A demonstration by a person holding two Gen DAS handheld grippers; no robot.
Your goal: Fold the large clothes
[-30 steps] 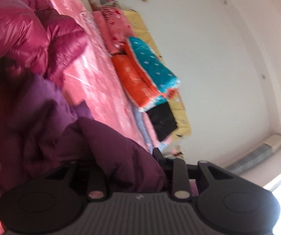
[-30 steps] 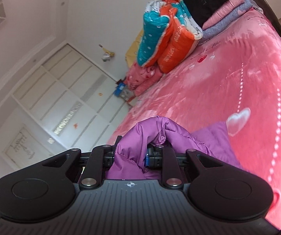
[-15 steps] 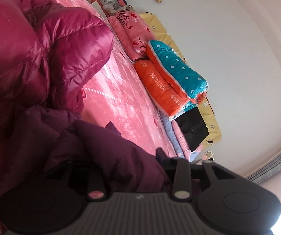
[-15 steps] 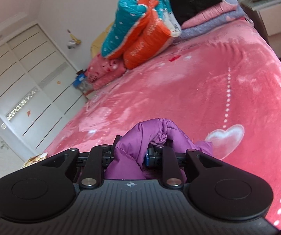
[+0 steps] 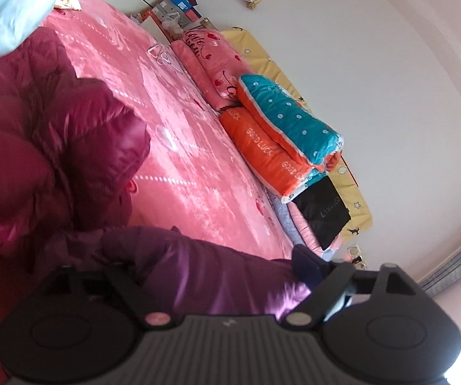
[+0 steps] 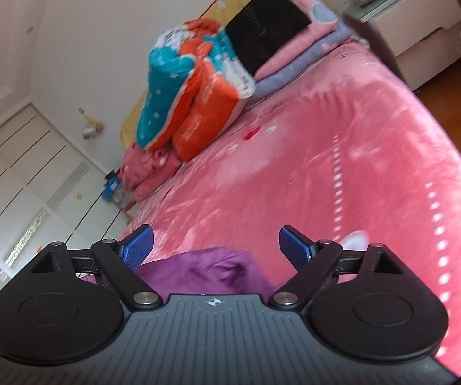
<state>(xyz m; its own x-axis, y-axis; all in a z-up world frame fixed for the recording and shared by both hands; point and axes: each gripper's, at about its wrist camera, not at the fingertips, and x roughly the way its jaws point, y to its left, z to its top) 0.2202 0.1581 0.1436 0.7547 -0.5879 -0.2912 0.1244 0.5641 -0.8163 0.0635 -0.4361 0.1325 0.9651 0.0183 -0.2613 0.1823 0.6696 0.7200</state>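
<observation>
Purple jacket [image 6: 209,272]: lies bunched on the pink bed [image 6: 294,166], under both my tools.
Right gripper [image 6: 214,245]: jaws opening, wide, cloth below, pads clear.
Left gripper [image 5: 211,272]: jaws opening, fabric between.
Risk: released puffy fold may spring open; maroon coat [image 5: 54,147] crowds it.

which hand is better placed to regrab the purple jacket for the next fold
Left, probably. The purple jacket fills the gap between the opening left fingers; the right fingers, also opening, stand clear, only its edge low between them.
</observation>
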